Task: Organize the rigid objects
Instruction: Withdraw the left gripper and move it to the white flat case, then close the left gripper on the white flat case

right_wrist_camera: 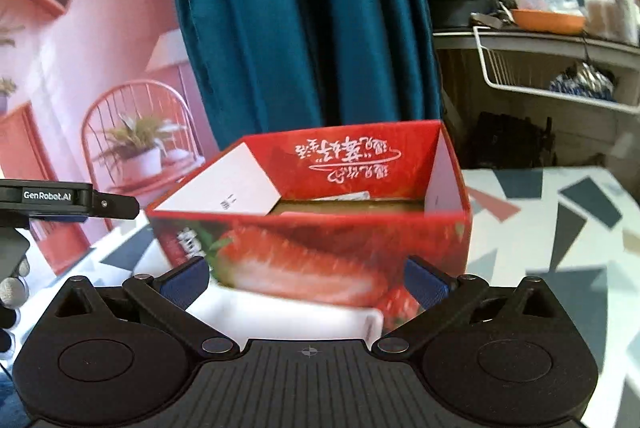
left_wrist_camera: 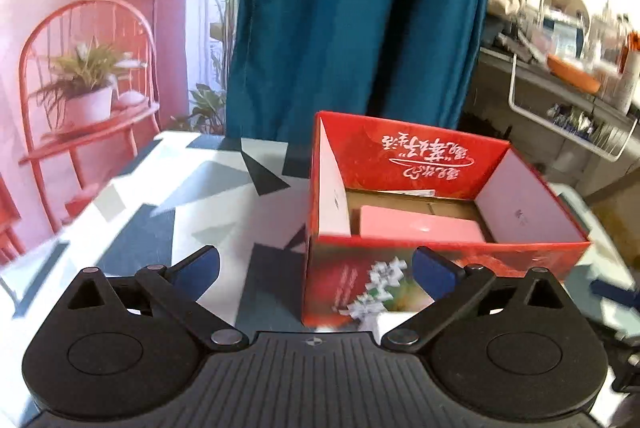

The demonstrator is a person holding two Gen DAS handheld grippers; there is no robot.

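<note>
Both the left gripper (left_wrist_camera: 316, 270) and right gripper (right_wrist_camera: 306, 282) stand spread wide, grasping nothing. A flat pink rectangular box (left_wrist_camera: 420, 230) lies inside the open red cardboard carton (left_wrist_camera: 440, 268) on the patterned table (left_wrist_camera: 200, 203).

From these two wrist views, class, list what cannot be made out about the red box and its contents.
- Pink item in the red box: left wrist view shows only its top; the near wall hides the rest. Right wrist view shows a mere sliver.
- White slip at the back wall: mostly hidden and blurred in both views.
- Box floor: largely covered by walls and flaps.
- Box front print: motion-blurred in both views, partly cut off by the open left gripper and right gripper.
</note>
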